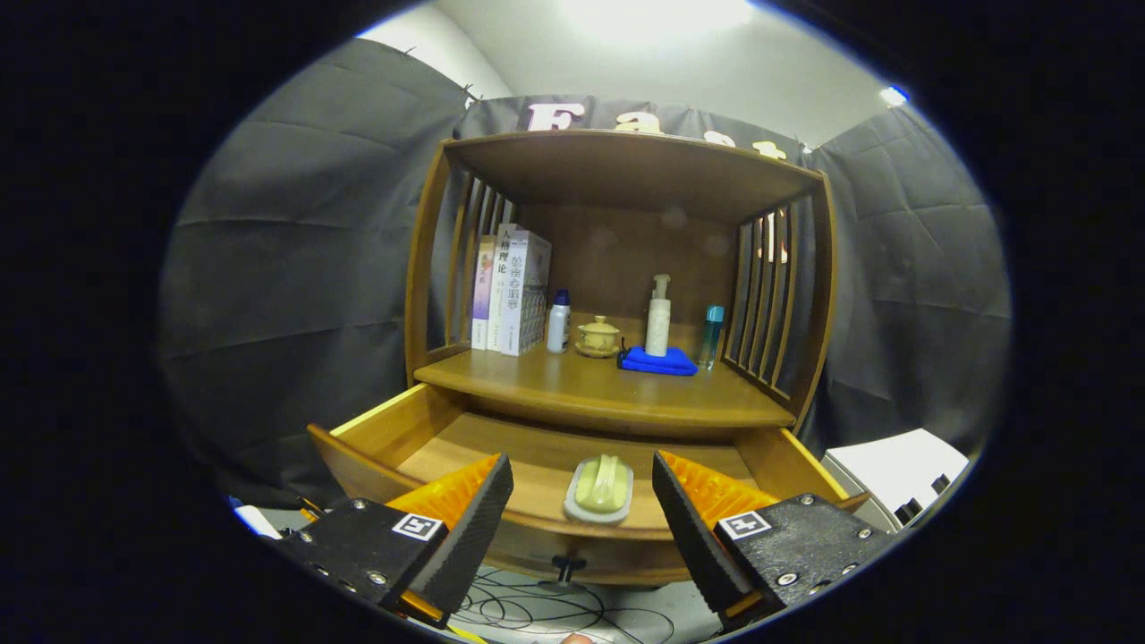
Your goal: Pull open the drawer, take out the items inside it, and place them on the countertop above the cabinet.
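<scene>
The gripper (581, 528) hangs level before the drawer's front edge, its fingers (474, 528) spread wide and holding nothing. Just beyond them the drawer (376, 429) stands pulled out, so the opening step looks done. A green item in a white dish (599, 487) lies near the drawer's front edge, between the fingers and not yet lifted. Further back, the desk (572, 389) carries books, bottles, a lidded cup and a blue cloth (657, 360) towards its rear edge

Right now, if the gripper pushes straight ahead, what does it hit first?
Likely the soap dish in the open drawer, which sits between the open gripper's fingers and just ahead. Depth is uncertain.
</scene>
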`<state>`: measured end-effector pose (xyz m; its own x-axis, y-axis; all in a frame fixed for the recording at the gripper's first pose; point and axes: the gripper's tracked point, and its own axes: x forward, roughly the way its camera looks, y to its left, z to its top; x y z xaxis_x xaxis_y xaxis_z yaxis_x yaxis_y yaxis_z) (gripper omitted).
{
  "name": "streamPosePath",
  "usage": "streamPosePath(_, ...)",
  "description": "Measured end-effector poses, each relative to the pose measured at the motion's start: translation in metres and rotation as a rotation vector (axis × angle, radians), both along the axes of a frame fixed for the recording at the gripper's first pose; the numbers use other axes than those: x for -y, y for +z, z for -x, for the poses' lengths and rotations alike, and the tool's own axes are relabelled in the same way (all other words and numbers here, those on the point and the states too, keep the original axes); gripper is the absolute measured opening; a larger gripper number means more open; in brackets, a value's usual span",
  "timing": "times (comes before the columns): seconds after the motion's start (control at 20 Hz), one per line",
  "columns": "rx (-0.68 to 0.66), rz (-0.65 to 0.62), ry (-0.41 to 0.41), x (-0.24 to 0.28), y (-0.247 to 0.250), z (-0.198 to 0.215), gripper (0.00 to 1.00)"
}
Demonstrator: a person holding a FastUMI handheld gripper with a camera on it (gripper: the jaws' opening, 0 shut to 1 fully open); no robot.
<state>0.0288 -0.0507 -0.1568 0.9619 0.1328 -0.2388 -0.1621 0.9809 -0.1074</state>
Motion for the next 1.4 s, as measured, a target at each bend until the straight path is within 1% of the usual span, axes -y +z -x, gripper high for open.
streamPosePath(0.15, -0.036, -0.035, 0.0, -0.007, 0.009, -0.028, 0.96)
streamPosePath(0.25, -0.076, -0.004, -0.001, -0.007, 0.008, -0.048, 0.96)
streamPosePath(0.35, -0.154, 0.067, -0.054, 0.008, -0.007, -0.068, 0.96)
streamPosePath(0.45, -0.248, 0.097, -0.136, 0.023, -0.026, -0.08, 0.95)
streamPosePath(0.5, -0.293, 0.085, -0.171, 0.027, -0.036, -0.085, 0.95)
streamPosePath(0.65, -0.399, 0.025, -0.239, 0.032, -0.063, -0.095, 0.95)
streamPosePath(0.75, -0.452, 0.033, -0.287, 0.042, -0.084, -0.1, 0.95)
streamPosePath(0.9, -0.525, 0.078, -0.293, 0.043, -0.11, -0.105, 0.95)
streamPosePath(1.1, -0.603, 0.17, -0.259, 0.041, -0.137, -0.112, 0.88)
streamPosePath(1.15, -0.613, 0.195, -0.26, 0.044, -0.141, -0.114, 0.83)
streamPosePath(1.2, -0.62, 0.207, -0.259, 0.045, -0.145, -0.116, 0.8)
streamPosePath(1.25, -0.628, 0.203, -0.256, 0.044, -0.148, -0.117, 0.75)
streamPosePath(1.4, -0.641, 0.183, -0.265, 0.046, -0.154, -0.116, 0.67)
